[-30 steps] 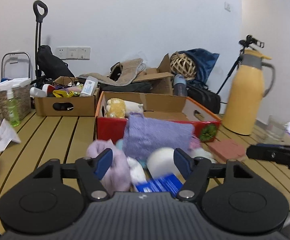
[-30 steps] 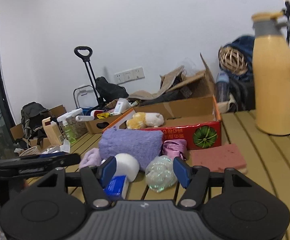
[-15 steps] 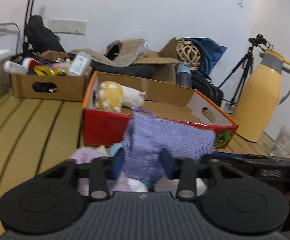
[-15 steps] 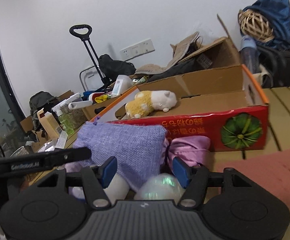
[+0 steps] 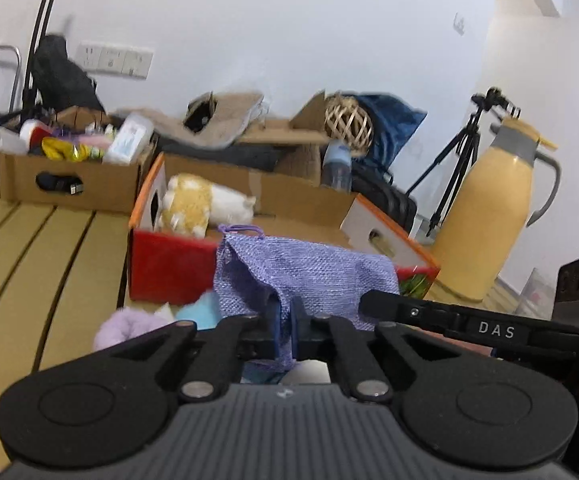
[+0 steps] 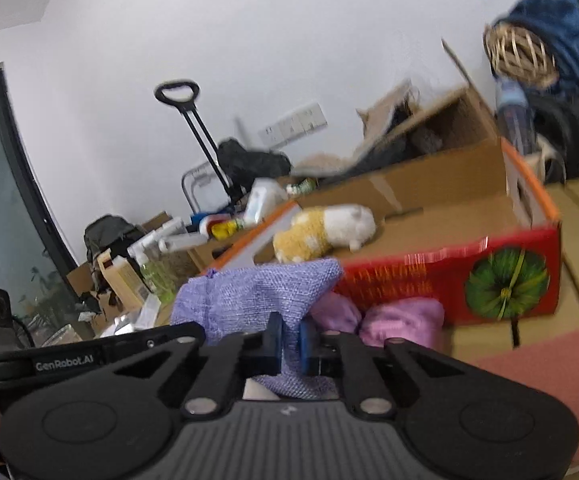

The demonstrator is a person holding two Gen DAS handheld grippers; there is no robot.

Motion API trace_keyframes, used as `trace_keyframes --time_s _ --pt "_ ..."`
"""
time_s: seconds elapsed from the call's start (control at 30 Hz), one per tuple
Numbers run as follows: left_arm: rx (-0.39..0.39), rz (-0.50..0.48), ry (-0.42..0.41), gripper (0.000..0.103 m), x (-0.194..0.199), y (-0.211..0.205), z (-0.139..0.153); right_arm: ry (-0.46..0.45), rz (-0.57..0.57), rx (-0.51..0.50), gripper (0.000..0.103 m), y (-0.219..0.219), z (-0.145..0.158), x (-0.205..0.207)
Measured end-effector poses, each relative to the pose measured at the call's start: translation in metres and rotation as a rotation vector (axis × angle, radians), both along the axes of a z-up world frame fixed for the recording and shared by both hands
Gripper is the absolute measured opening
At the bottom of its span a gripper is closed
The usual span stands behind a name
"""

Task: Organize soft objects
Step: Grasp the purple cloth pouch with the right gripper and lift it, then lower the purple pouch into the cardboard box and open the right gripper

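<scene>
I had the left claw pinched tight on the near edge of the lilac knitted cloth, which hung just in front of the red cardboard box. Further right, my right claw was clamped on the same cloth: two grips, I judged, to keep it spread for lifting over the box's front wall. Inside the box lay a yellow-and-white plush toy, presumably sorted already.
</scene>
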State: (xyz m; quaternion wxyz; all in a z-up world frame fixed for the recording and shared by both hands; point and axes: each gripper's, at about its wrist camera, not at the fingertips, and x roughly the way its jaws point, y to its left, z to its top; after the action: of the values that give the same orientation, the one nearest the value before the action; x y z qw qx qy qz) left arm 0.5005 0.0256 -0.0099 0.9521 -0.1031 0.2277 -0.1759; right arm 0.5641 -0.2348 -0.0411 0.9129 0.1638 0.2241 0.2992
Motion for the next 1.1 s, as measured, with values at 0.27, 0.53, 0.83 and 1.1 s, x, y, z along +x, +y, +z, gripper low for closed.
trace_keyframes --time_s 0.27,0.53,0.83,1.1 --pt "0.013 -0.016 -0.065 0.005 -0.012 -0.018 0.047 -0.082 -0.035 0.017 0.007 -0.015 0.049 -0.017" --pt "0.037 -0.050 -0.023 0.005 0.033 -0.050 0.076 -0.036 -0.046 -0.028 0.007 -0.043 0.086 0.016" --pt "0.078 -0.080 0.181 0.005 0.172 -0.097 0.072 0.135 -0.104 -0.063 0.007 -0.077 0.094 0.145" --pt "0.157 -0.062 0.327 0.006 0.261 -0.121 0.022 0.258 -0.179 -0.197 0.007 -0.069 0.055 0.230"
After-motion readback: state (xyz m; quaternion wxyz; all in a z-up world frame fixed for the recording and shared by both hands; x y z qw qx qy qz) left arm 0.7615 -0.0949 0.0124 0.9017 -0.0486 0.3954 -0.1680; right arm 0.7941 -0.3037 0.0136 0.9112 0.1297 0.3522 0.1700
